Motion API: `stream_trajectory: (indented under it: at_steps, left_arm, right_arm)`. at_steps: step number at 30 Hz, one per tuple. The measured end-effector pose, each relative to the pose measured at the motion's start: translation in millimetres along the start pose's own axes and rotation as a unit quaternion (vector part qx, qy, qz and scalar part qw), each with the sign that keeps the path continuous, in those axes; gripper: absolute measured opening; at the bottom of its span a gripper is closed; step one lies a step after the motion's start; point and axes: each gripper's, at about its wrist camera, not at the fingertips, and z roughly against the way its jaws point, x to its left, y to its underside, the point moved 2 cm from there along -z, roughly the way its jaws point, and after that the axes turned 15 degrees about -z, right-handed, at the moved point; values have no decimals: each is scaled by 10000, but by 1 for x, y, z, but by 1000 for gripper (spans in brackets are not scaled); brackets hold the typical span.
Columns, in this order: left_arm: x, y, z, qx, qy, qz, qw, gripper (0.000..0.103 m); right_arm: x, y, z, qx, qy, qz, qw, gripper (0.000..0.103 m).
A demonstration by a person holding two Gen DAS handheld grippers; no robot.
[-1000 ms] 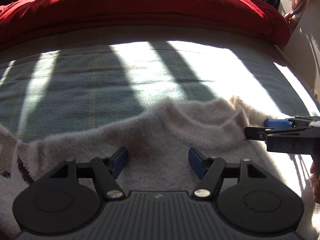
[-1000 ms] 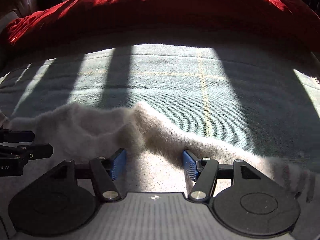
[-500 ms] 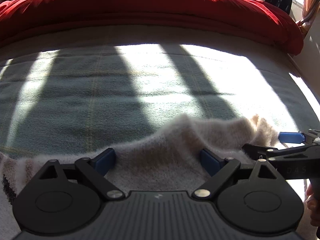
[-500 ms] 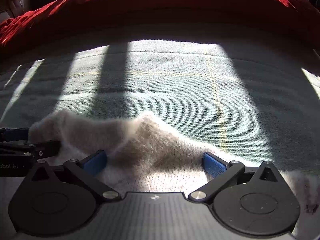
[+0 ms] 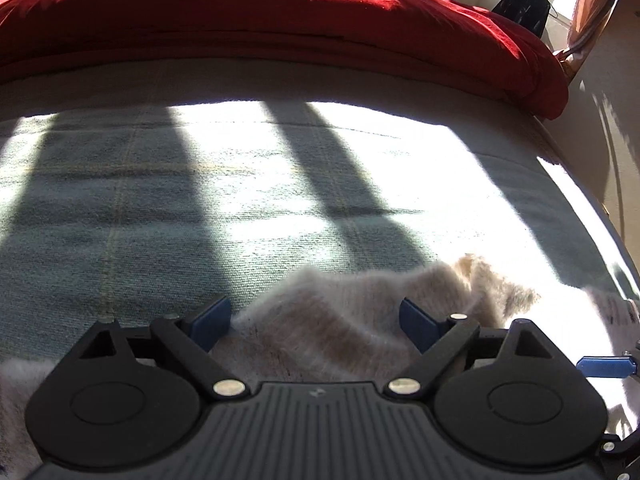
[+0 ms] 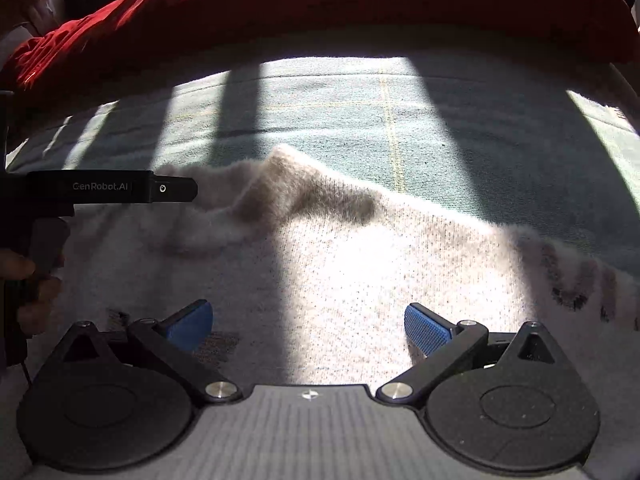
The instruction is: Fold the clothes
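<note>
A cream fuzzy knit sweater [image 6: 360,272] lies spread on the bed, its collar [image 6: 280,192] bunched up at the far edge. A dark pattern marks its right sleeve [image 6: 572,292]. My right gripper [image 6: 308,328] hangs open above the sweater's flat body, with nothing between the blue pads. My left gripper [image 5: 314,322] is open too; the raised collar fold [image 5: 344,308] lies between its widely spread pads, which do not press on it. The left gripper [image 6: 112,188] also shows at the left of the right wrist view, held by a hand [image 6: 24,272]. One right fingertip [image 5: 606,366] shows at the right edge.
The bed carries a grey-green plaid blanket [image 5: 160,208] crossed by sun stripes and shadows. A red duvet [image 5: 280,12] is heaped along the far side. The bed's right edge [image 5: 600,216] drops to a pale floor. Dark bags stand beyond the duvet.
Both grippers' jaws have spread wider. The right gripper has drawn back from the collar over the sweater's body. The left gripper has shifted so the collar edge sits between its pads.
</note>
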Motion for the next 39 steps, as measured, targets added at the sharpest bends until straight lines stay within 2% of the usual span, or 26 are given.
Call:
stream_trajectory:
  at_steps: [2,6,10,13,16,18,21,24,27,30,33,35,39]
  left_arm:
    - [-1,-3,13,-89,25,44,9999,90]
    - [-17,9,63,-289,78,-79,9995,91]
    - [-44,46,92,-67,134,-219,9996,91]
    - [-58,79,83,405,22,-404,9984,92]
    - [-59,97,74,440,-104,-405,9982,96]
    - [-58,96,70,512,-113,-304,9982,102]
    - [-57,91,65,638,-114,-158,9978,102]
    - [-58,87,64,744,-146,-147,9970,102]
    - [-64,82,74,641,-194,-197,9976,102]
    - [-71,85,75,646,-153,-217,9976,102]
    - [-76,93,69,652,-256,-282,9971,102]
    - [-75,95,68,593,-271,-250,9976,102]
    - [-73,93,66,661,-234,-202,9973,102]
  right_arm:
    - [3,11,6,-64,64,107,9999,103]
    - [9,24,30,-344,-152,66,9993,103]
    - [7,38,41,-341,-289,-97,9990,103]
    - [-1,50,40,-306,-147,12,9994,103]
    - [-15,61,35,-182,84,188,9996,103]
    - [-28,70,35,-73,205,205,9996,103]
    - [-53,88,48,8,59,162,9999,103]
    - [-52,95,62,84,53,439,9990,103]
    - [-51,78,79,-179,-174,218,9995,103]
    - [-56,45,73,-560,-328,44,9979,103]
    - [-72,12,48,-586,-357,-354,9970,103]
    - [-91,1,37,-409,-390,-810,9951,103]
    - [-148,4,48,-465,-536,-1459,9867,103]
